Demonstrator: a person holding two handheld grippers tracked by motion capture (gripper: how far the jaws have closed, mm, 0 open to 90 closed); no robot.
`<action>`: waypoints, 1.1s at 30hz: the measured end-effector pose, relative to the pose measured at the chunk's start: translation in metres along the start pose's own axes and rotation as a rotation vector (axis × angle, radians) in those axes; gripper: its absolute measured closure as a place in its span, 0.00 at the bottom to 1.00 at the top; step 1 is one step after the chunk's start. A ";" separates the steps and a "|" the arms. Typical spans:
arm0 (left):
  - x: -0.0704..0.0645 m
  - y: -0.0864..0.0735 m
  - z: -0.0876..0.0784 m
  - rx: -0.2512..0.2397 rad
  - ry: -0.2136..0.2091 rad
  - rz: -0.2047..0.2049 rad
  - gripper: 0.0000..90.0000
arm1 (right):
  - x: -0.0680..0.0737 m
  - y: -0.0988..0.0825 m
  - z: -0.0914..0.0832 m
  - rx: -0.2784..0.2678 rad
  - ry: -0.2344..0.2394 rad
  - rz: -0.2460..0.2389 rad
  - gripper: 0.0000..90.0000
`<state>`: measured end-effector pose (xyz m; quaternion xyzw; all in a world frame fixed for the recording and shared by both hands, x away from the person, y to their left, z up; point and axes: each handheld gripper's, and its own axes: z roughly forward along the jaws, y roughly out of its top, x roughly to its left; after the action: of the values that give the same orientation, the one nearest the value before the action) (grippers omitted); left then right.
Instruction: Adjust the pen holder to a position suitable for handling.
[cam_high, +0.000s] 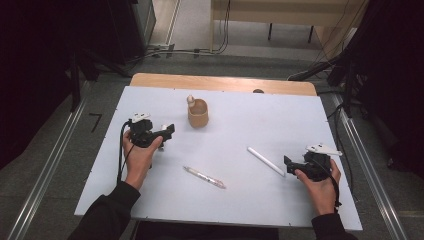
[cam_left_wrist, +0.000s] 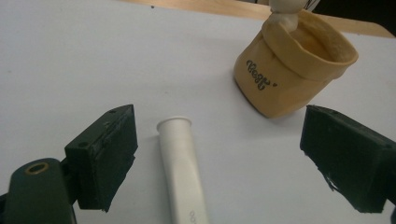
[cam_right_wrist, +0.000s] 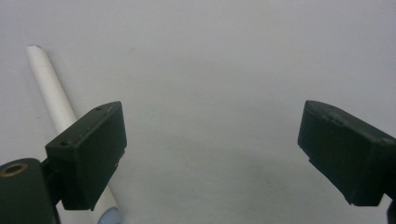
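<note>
Two grippers, both gaping wide and holding nothing. The right gripper (cam_high: 290, 163) sits at the near right, and in its own view a white stick (cam_right_wrist: 51, 93) lies partly hidden behind one jaw. A clear pen (cam_high: 204, 177) rests mid-table (cam_high: 280, 125). Farther off is the left gripper (cam_high: 169, 131). A white tube (cam_left_wrist: 180, 158) lies between its jaws, untouched, its near end cut off. Beyond stands a tan pouch (cam_left_wrist: 280, 79) with a rolled rim. A beige knob (cam_left_wrist: 285, 11) pokes up from it, its top cropped, and I cannot tell what it is.
</note>
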<state>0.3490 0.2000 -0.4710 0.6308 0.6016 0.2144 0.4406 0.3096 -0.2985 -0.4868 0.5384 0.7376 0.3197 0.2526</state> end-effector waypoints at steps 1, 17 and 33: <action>-0.001 0.001 0.001 0.000 -0.003 0.002 0.14 | 0.000 0.000 0.000 0.000 0.002 0.001 0.08; -0.012 0.017 0.023 0.007 -0.017 0.002 0.15 | 0.001 0.000 0.000 -0.001 0.010 -0.008 0.08; -0.024 0.035 0.039 0.002 -0.019 0.023 0.16 | 0.001 0.000 0.001 0.002 0.014 -0.009 0.08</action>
<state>0.3958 0.1697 -0.4568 0.6402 0.5902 0.2130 0.4431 0.3100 -0.2972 -0.4877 0.5331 0.7422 0.3215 0.2482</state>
